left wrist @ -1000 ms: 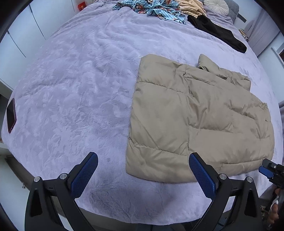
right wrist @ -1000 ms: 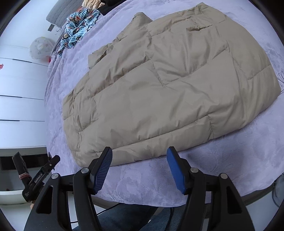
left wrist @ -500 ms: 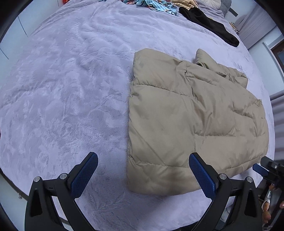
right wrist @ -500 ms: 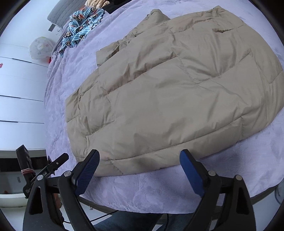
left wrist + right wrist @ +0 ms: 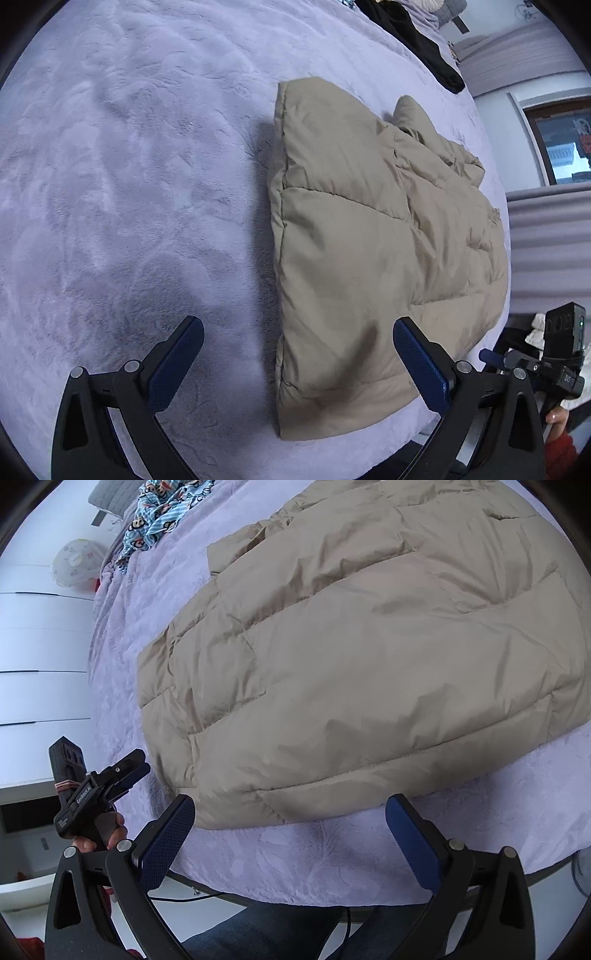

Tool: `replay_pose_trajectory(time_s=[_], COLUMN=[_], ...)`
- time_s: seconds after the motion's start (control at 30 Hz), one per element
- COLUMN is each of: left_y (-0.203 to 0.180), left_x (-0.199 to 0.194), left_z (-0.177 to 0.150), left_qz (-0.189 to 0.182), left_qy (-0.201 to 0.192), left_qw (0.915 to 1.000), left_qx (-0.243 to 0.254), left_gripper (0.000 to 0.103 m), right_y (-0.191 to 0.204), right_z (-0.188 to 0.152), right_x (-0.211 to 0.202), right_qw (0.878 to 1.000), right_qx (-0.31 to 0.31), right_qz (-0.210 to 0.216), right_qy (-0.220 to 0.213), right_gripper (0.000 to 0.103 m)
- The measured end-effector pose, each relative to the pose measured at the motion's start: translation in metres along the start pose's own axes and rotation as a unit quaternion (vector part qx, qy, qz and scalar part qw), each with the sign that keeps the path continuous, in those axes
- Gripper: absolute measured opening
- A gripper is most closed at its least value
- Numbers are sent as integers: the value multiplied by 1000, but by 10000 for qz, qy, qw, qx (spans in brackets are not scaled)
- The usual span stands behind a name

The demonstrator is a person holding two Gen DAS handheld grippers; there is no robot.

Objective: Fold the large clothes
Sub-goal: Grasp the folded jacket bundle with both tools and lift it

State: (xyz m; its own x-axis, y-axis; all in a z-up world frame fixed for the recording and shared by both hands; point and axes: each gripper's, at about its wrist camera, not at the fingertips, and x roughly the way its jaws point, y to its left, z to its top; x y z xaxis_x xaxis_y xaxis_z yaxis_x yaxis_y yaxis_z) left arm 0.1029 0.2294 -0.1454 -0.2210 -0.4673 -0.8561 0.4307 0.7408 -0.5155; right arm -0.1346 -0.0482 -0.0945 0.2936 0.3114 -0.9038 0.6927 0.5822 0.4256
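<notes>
A beige quilted puffer jacket (image 5: pixel 373 236) lies folded on the lilac bedspread (image 5: pixel 129 184), one sleeve end bunched at its far side. My left gripper (image 5: pixel 298 325) hangs open just above the jacket's near left corner, which shows between the blue pads and touches neither. The right wrist view shows my right gripper (image 5: pixel 290 802) wide open over the jacket's (image 5: pixel 369 646) near hem with nothing held. The left gripper (image 5: pixel 110 779), gripped by a hand, appears at the jacket's left end. The right gripper's body (image 5: pixel 554 354) shows at the left view's right edge.
A black garment (image 5: pixel 417 37) and a blue patterned garment (image 5: pixel 162 513) lie at the far end of the bed. White cupboard doors (image 5: pixel 37 646) stand beyond the bed. The bed's front edge (image 5: pixel 295 890) runs under my right gripper, with the person's jeans (image 5: pixel 277 934) below.
The left gripper came down and in toward the jacket's near left corner, tilting downward. The right gripper's jaws spread wider and it drew closer to the near hem.
</notes>
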Motion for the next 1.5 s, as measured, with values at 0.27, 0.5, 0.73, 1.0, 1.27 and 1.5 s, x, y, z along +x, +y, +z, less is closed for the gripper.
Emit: replay_pose_trajectory(time_s=[0.27, 0.5, 0.73, 1.0, 1.27, 1.5], left_y=[-16, -42, -46, -98, -201, -336], left_x=[49, 90, 85, 26, -13, 18], left_z=[30, 51, 50, 38, 25, 25], left_qz=[-803, -1261, -1539, -1615, -1521, -427], left_qy=[408, 767, 780, 244, -182, -111], left_qw=[9953, 9863, 9819, 9828, 9849, 9932], left_qx=[370, 741, 781, 862, 812, 1076], left_gripper=[102, 102, 40, 25, 25, 25], right_y=[-3, -4, -14, -44, -74, -93], right_z=[-5, -6, 12, 70, 126, 147], right_x=[2, 0, -16, -39, 3, 34], right_qw=[9998, 9996, 9992, 9945, 9971, 9974], right_qx=[48, 93, 60, -64, -460, -484], right_qz=[-143, -214, -379, -620, -194, 527], right_qy=[111, 139, -107, -840, -576, -65], right_gripper=[103, 103, 103, 57, 17, 13])
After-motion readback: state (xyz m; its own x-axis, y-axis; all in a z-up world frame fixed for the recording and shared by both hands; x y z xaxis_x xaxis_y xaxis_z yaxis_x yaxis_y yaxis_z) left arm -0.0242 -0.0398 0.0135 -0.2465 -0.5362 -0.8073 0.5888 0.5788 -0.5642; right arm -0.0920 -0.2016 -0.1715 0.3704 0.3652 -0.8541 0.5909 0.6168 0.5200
